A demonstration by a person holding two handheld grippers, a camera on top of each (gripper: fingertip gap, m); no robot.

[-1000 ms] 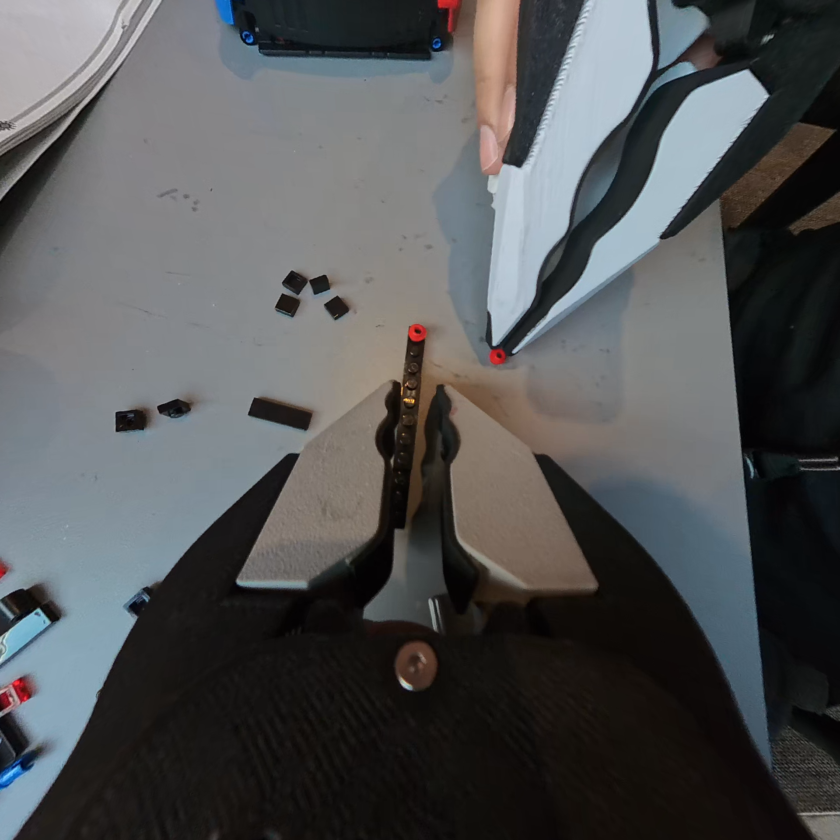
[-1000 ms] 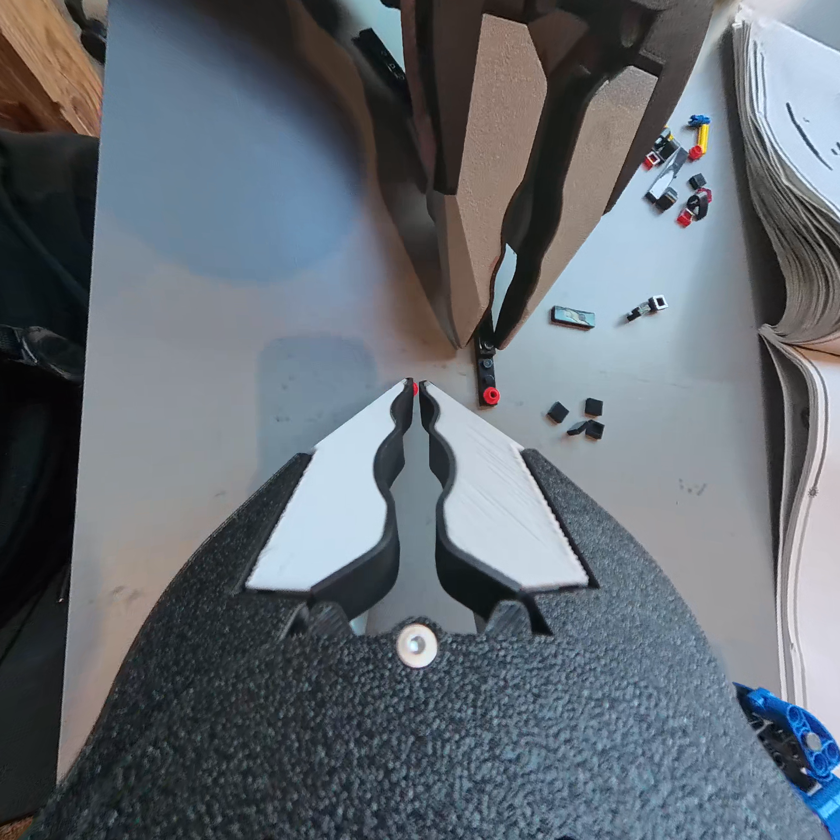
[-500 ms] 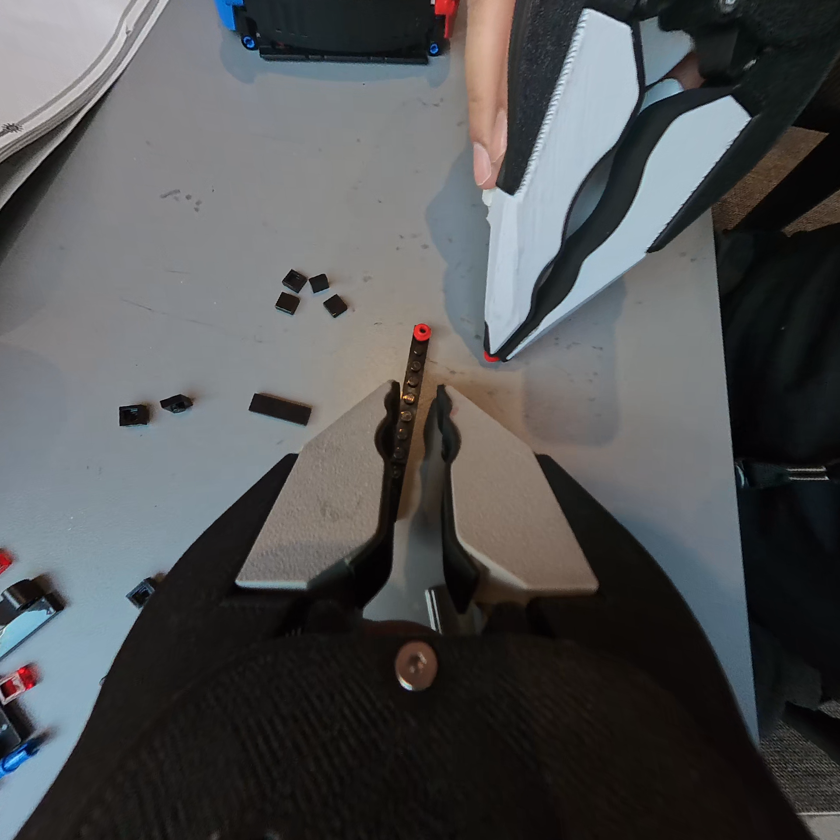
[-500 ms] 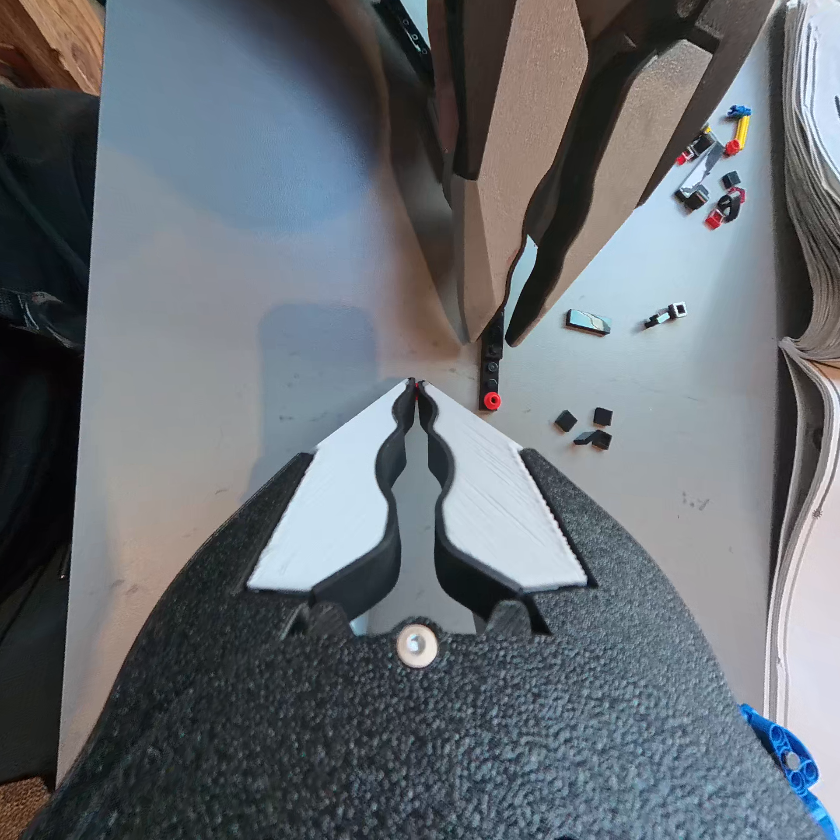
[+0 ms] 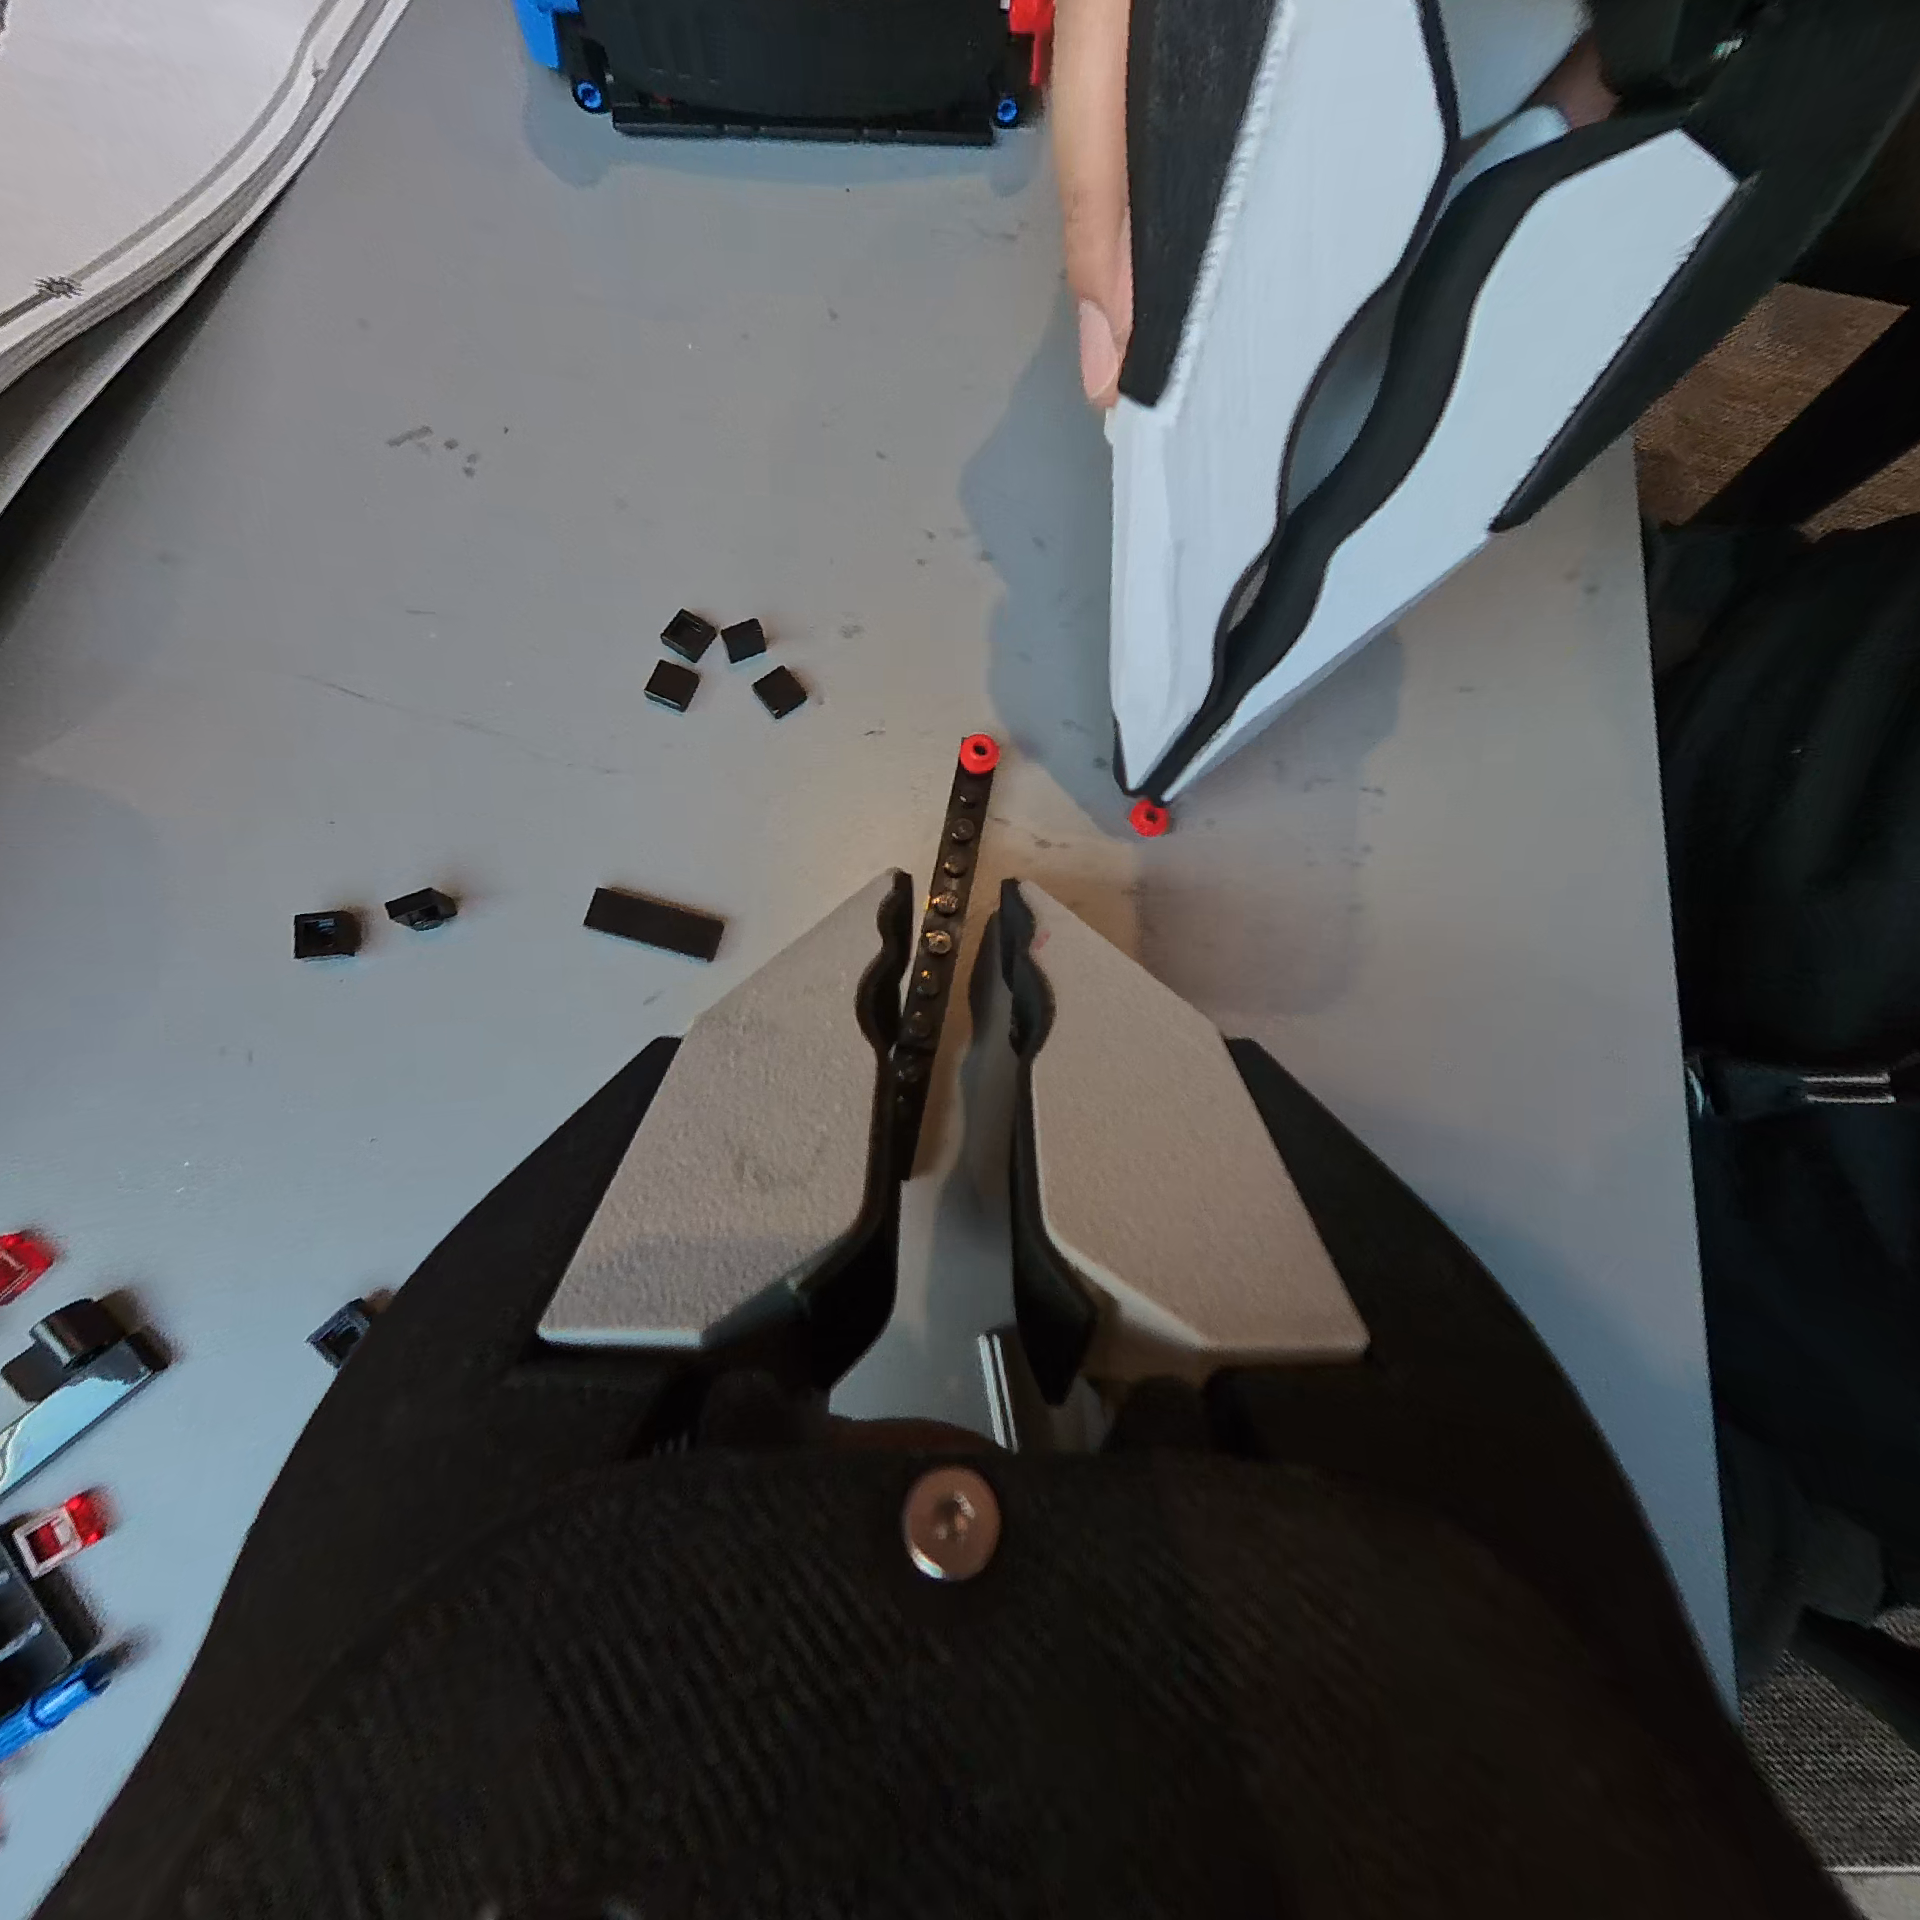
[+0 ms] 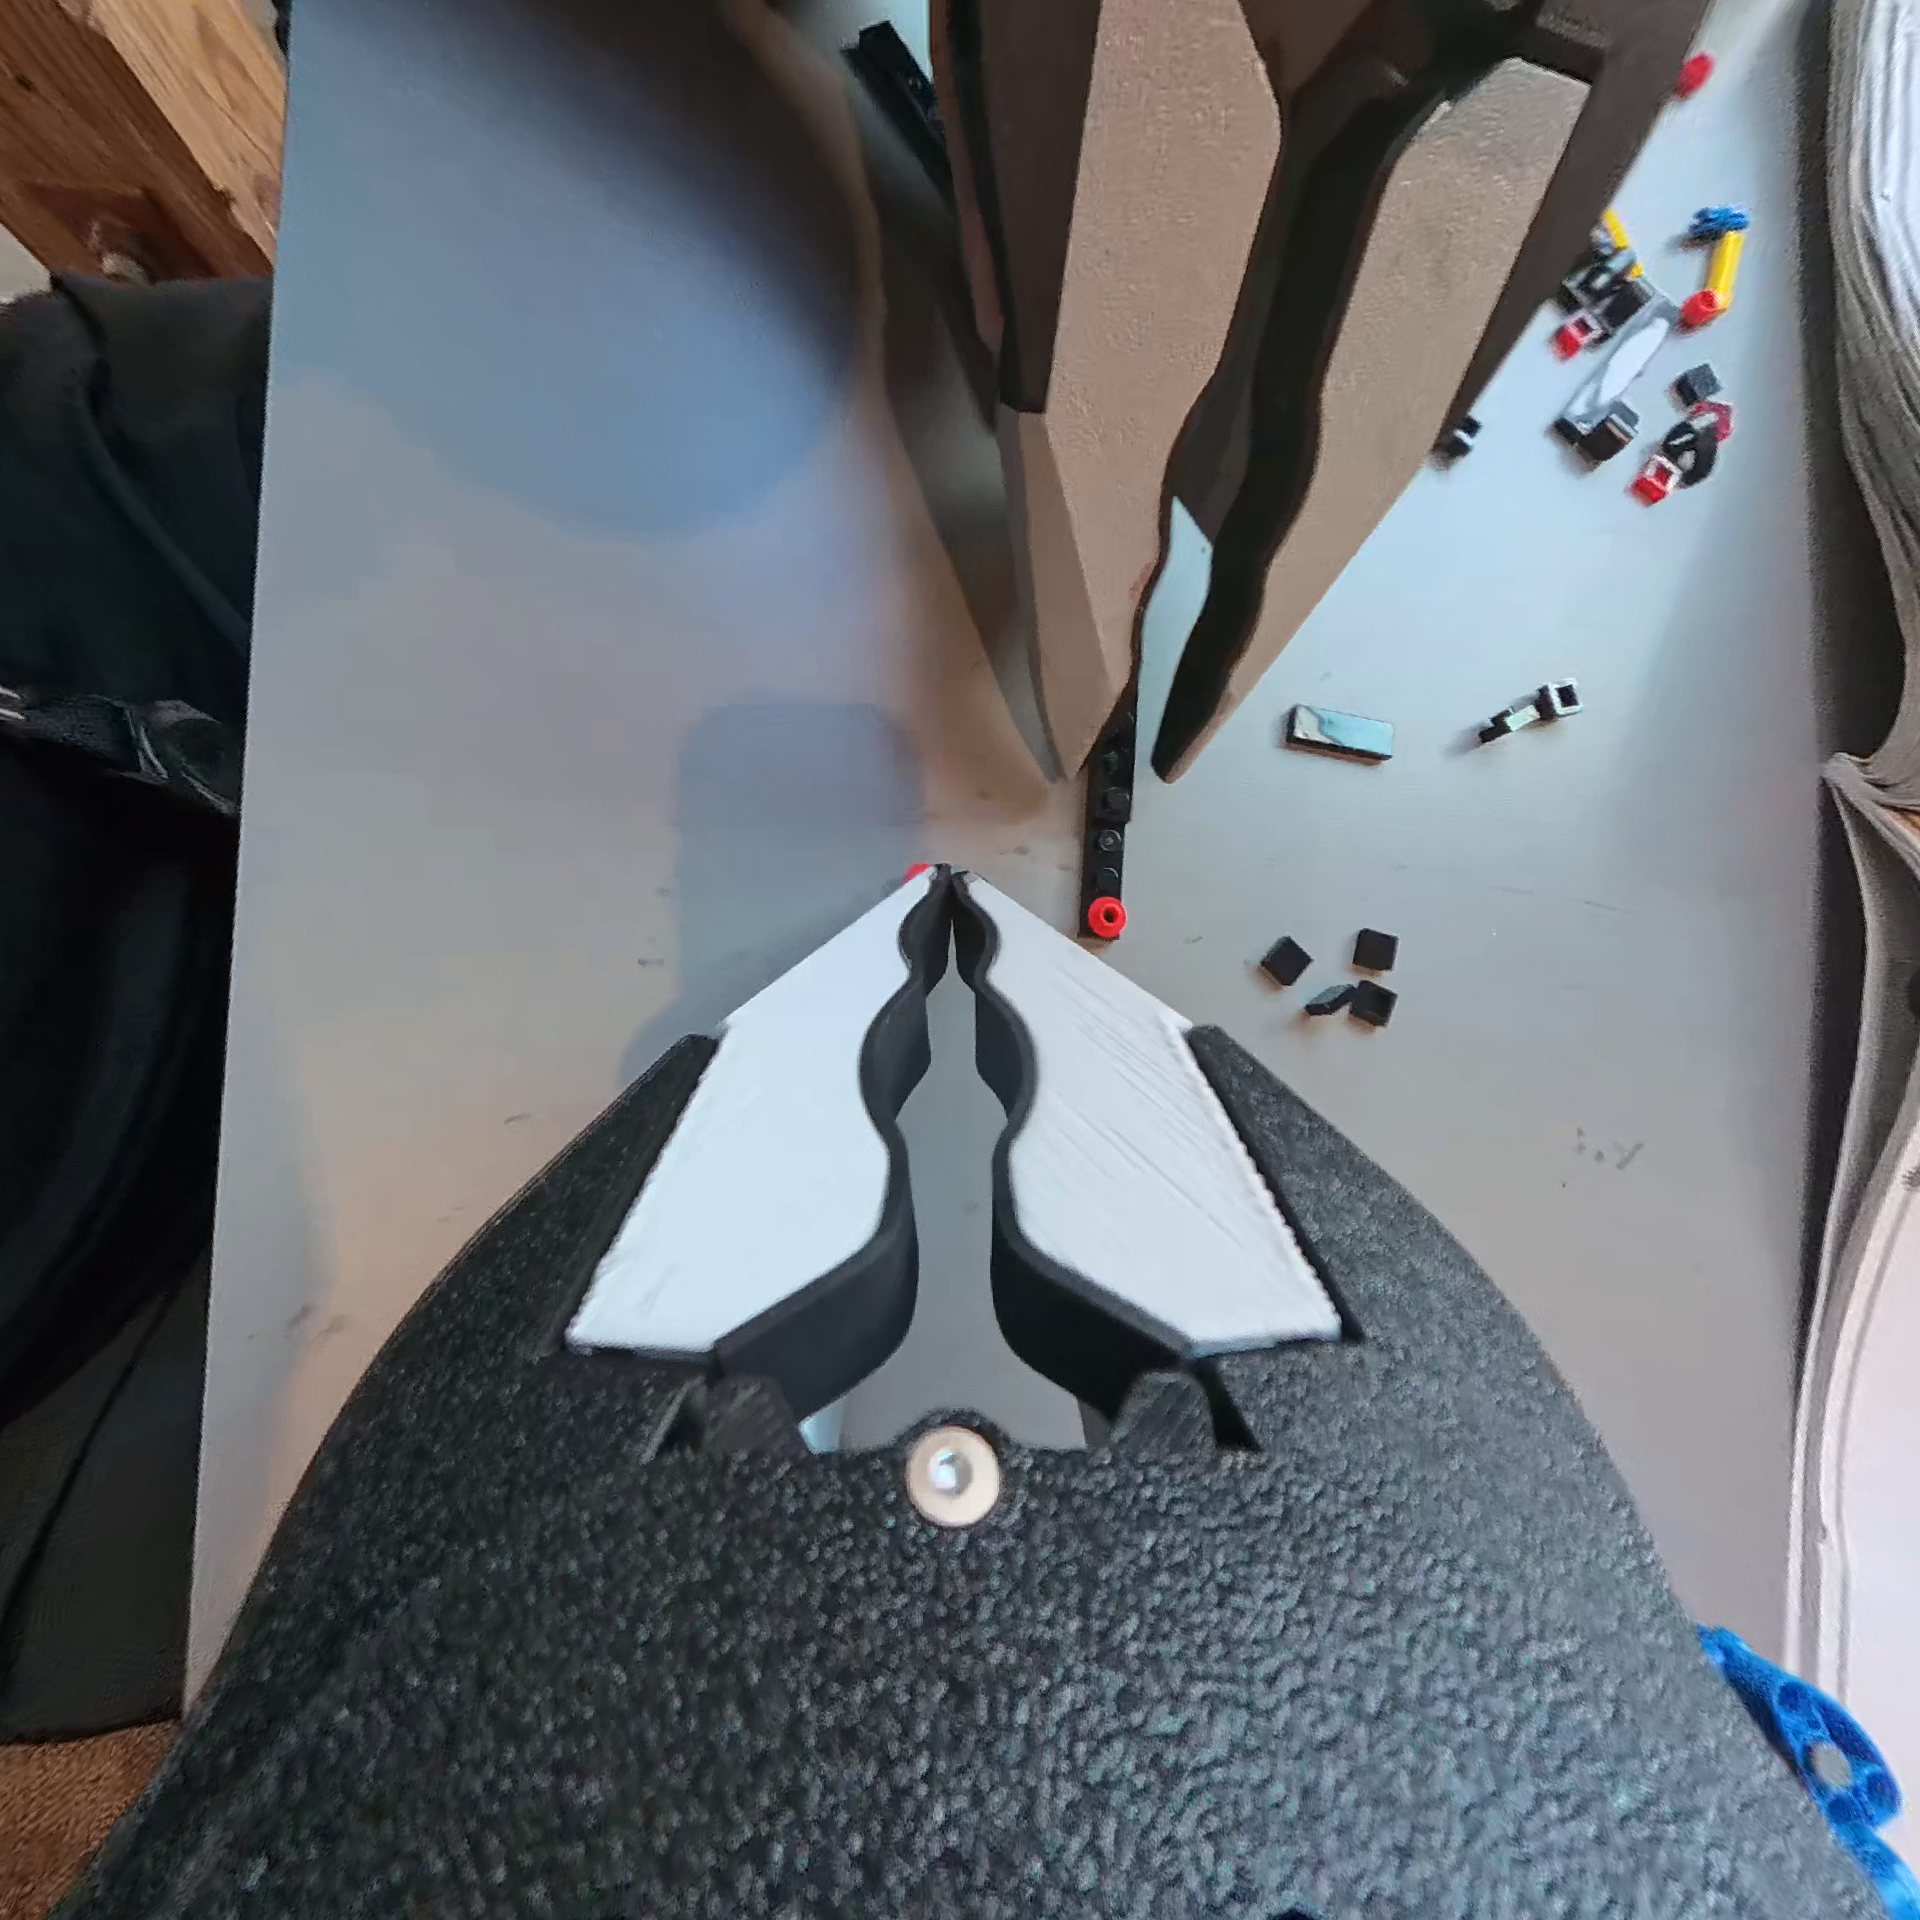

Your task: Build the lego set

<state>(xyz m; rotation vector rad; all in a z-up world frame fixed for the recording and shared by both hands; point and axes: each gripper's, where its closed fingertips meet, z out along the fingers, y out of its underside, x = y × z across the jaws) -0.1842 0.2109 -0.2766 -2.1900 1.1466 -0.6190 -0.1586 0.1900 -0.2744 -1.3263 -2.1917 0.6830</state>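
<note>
The right hand-held gripper (image 5: 1141, 798) pinches a small red stud (image 5: 1147, 818) at its tips, low over the desk (image 5: 520, 499). The left hand-held gripper (image 5: 948, 902) is spread around a long black strip (image 5: 940, 956) without clamping it. The strip points away from the left one, and its far end, with a red stud (image 5: 977, 753) on it, lies just beside the right tips.

A grey table (image 5: 436, 343) w/ scuffed, marked top is seen, lit softly from above; shadows are cast on it. A stack of white paper sheets (image 5: 135, 177) is laid at one edge, approx. overhanging it. Beyond the opposite edge, dark fabric, poss. a bag w/ strap (image 5: 1797, 935), is seen, and brown carpeted floor (image 5: 1756, 405) behind. A wooden furniture piece (image 6: 125, 125) is seen at the far corner.
</note>
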